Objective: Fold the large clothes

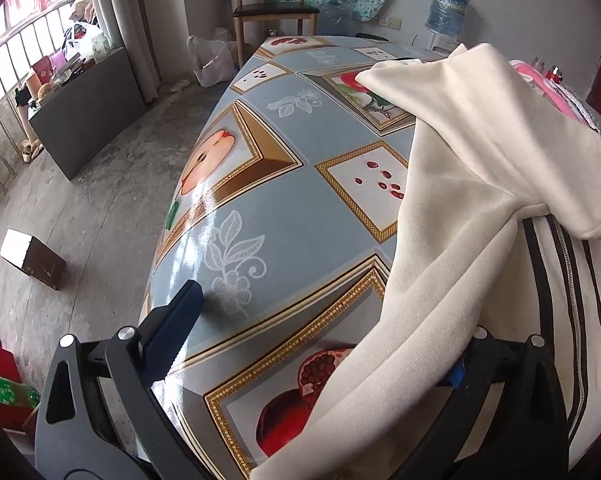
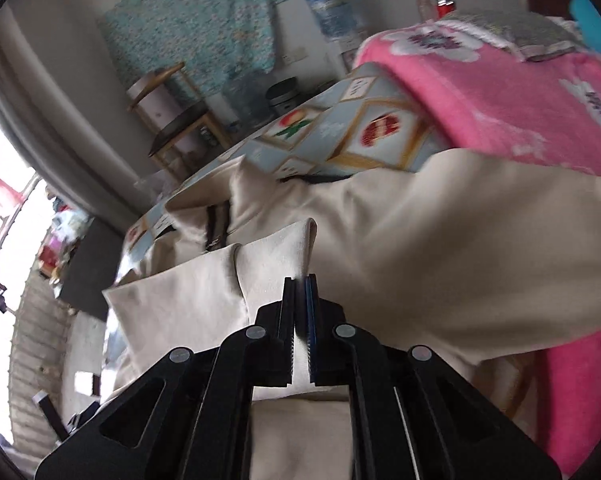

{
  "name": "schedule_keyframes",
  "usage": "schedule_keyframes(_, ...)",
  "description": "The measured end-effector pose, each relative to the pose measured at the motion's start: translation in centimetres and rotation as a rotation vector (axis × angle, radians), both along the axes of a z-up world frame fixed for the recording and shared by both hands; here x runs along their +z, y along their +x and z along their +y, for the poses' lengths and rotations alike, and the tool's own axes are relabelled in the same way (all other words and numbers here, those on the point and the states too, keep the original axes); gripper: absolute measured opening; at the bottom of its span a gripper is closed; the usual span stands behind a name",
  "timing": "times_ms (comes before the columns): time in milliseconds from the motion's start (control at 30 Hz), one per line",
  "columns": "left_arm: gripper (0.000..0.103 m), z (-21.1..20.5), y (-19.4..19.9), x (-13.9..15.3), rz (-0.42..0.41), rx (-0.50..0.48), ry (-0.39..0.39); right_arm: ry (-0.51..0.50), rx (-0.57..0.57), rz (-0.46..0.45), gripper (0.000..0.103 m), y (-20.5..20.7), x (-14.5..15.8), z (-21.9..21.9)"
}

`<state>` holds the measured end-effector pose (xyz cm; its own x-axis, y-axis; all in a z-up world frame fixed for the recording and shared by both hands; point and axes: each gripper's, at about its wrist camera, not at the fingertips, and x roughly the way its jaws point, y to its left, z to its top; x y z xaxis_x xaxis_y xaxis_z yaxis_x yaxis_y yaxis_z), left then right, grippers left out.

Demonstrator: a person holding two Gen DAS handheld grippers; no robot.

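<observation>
A large cream garment (image 1: 480, 160) with black stripes and a zipper lies bunched on the right side of the table, one sleeve flopped over the body. My left gripper (image 1: 324, 312) stands open over the tablecloth. Its left finger (image 1: 176, 320) is bare, and the garment's edge drapes over its right finger. In the right wrist view my right gripper (image 2: 300, 282) is shut on a folded edge of the cream garment (image 2: 420, 240), lifted off the table, with cloth showing between the pads.
The table (image 1: 268, 184) has a glossy blue cloth with fruit pictures, and its left edge drops to the floor. A pink blanket (image 2: 500, 92) lies at the far right. A chair (image 1: 272, 8), water bottle (image 1: 446, 8), dark cabinet (image 1: 88, 108) and cardboard box (image 1: 32, 256) stand around.
</observation>
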<state>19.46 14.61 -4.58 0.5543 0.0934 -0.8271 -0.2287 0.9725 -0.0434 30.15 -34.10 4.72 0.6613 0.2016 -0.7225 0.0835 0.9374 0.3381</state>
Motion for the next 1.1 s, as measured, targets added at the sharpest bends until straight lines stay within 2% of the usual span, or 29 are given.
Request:
schedule_keyframes(67,0.097,0.3,-0.2,0.1,0.012,0.007,-0.016,-0.037,-0.101,0.006,0.005,-1.7,0.0,-2.0)
schedule_keyframes(200,0.097,0.3,-1.3,1.3,-0.008,-0.022,-0.065,-0.147,-0.167,-0.001,0.007,-4.1,0.8,-2.6)
schedule_keyframes(233,0.097,0.0,-1.5,1.8,-0.021,-0.041,-0.06,-0.188,-0.144,-0.018,0.01,-4.3,1.5,-1.8)
schedule_keyframes(300,0.097,-0.8,-1.6,2.6,-0.041,-0.073,-0.038,-0.229,-0.097,-0.062,0.026,-4.2,3.0,0.2)
schedule_keyframes(333,0.097,-1.3,-1.6,3.1,-0.053,-0.09,-0.028,-0.219,-0.063,-0.098,0.043,-3.9,4.0,1.5)
schedule_keyframes(367,0.097,-1.8,-1.5,3.5,-0.067,-0.103,-0.02,-0.202,-0.016,-0.126,0.05,-3.5,4.9,3.0)
schedule_keyframes(400,0.097,-2.1,-1.2,3.8,-0.076,-0.114,-0.014,-0.19,0.042,-0.139,0.051,-2.9,5.6,4.5)
schedule_keyframes(467,0.097,-3.0,-0.4,4.1,-0.075,-0.128,0.019,-0.163,0.246,-0.126,0.056,-0.6,6.4,9.5)
schedule_keyframes(533,0.097,-4.0,0.8,4.0,-0.052,-0.15,0.061,-0.107,0.468,-0.081,0.063,1.9,6.1,15.1)
schedule_keyframes(633,0.097,-5.1,2.2,3.5,-0.023,-0.183,0.099,-0.063,0.718,0.086,0.064,6.7,4.0,23.5)
schedule_keyframes(733,0.097,-5.4,3.2,2.8,-0.008,-0.185,0.123,-0.133,0.823,0.214,0.064,11.4,1.7,30.8)
schedule_keyframes(867,0.097,-4.2,3.7,2.7,-0.031,-0.106,0.147,-0.249,0.831,0.354,0.064,16.2,-1.3,37.0)
schedule_keyframes(1033,0.097,-1.1,3.3,3.1,-0.063,0.007,0.091,-0.379,0.786,0.492,0.064,19.7,-4.5,41.3)
schedule_keyframes(1100,0.097,-0.1,3.1,3.0,-0.072,0.031,0.077,-0.402,0.811,0.543,0.056,19.7,-5.0,42.1)
